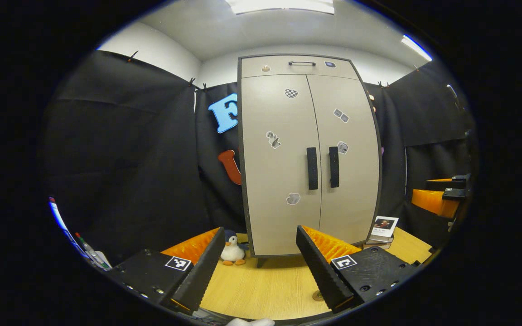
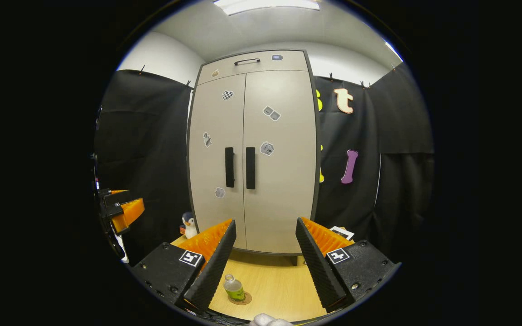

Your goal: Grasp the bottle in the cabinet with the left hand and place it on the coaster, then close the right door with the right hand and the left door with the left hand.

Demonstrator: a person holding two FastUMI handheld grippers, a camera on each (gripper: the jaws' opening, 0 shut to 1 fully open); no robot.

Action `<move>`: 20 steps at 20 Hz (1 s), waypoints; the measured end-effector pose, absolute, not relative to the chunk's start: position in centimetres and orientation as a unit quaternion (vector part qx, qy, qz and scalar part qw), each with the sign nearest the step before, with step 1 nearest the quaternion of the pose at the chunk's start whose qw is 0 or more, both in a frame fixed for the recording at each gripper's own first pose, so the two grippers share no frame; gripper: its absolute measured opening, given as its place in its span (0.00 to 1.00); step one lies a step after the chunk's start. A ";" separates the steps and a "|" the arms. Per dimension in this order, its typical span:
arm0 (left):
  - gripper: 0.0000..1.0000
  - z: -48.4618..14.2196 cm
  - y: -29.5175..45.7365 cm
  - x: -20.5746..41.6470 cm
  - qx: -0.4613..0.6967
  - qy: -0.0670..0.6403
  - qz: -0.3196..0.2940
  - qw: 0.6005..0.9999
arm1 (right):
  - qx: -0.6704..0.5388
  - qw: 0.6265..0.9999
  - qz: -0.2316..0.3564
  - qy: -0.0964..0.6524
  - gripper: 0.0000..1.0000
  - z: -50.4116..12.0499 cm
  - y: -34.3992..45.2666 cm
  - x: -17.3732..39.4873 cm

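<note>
On tabletop, bottle point(image 2: 233, 288) upright on coaster point(image 2: 243, 299), near right gripper point(image 2: 265, 258). Cabinet point(image 1: 308, 154) doors both closed. Left gripper point(image 1: 261, 262) jaws apart, empty; right likewise. Task looks done.

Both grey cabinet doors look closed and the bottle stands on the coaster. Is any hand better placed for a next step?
Neither: the grey cabinet doors are shut, the small clear bottle is on the round coaster, and both grippers are open.
</note>
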State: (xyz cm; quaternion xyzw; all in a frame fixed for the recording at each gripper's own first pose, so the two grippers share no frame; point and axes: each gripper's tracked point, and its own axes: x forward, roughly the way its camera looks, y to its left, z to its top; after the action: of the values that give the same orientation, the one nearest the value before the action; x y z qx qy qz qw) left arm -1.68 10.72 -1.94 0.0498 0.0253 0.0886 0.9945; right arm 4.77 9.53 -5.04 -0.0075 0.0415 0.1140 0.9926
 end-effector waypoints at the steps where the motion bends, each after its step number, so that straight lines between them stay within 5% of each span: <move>1: 0.96 -1.9 10.6 -1.7 0.050 0.024 0.087 0.995 | -0.007 0.993 0.111 0.042 0.82 -5.1 9.4 4.7; 20: 0.96 -1.3 8.6 0.4 0.028 0.005 0.046 0.999 | -0.018 0.999 0.035 0.025 0.82 -3.3 5.0 4.6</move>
State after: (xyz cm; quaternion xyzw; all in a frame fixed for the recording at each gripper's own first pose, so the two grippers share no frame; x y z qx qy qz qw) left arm 0.41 8.55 -1.28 0.0281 0.0053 0.0465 0.9985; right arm 4.56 4.99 -3.27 -0.0178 0.0254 0.0351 0.9989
